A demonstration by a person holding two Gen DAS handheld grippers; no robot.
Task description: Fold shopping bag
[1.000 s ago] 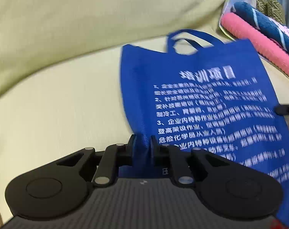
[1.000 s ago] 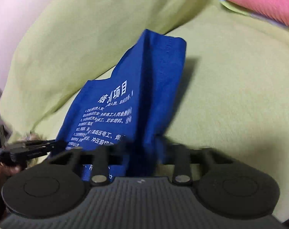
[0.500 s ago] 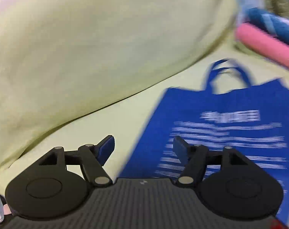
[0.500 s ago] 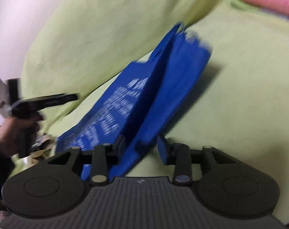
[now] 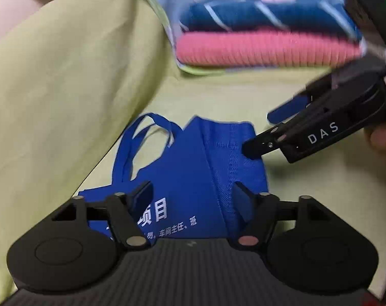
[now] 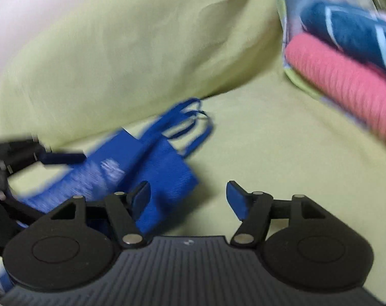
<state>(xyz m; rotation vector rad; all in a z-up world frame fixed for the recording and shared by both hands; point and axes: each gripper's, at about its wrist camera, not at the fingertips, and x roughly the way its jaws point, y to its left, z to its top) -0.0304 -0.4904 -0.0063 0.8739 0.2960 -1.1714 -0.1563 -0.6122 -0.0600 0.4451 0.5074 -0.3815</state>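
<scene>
A blue fabric shopping bag [image 5: 190,176] with white printed text lies on a yellow-green sheet, its right side folded over and its handles [image 5: 147,137] pointing away. It also shows in the right wrist view [image 6: 152,168], blurred. My left gripper [image 5: 193,199] is open and hovers just over the bag's near part, holding nothing. My right gripper [image 6: 189,199] is open and empty, to the right of the bag. In the left wrist view the right gripper [image 5: 269,130] comes in from the right, its tips by the bag's far right corner.
A large yellow-green pillow [image 5: 65,89] rises at the left and back. A stack of folded cloth, pink [image 5: 264,51] under dark blue [image 5: 269,17], sits at the back right. The sheet [image 6: 282,158] lies bare to the right of the bag.
Both grippers let go of the bag and opened. The bag now lies folded lengthwise on the sheet. Both grippers have swung toward its handle end.
</scene>
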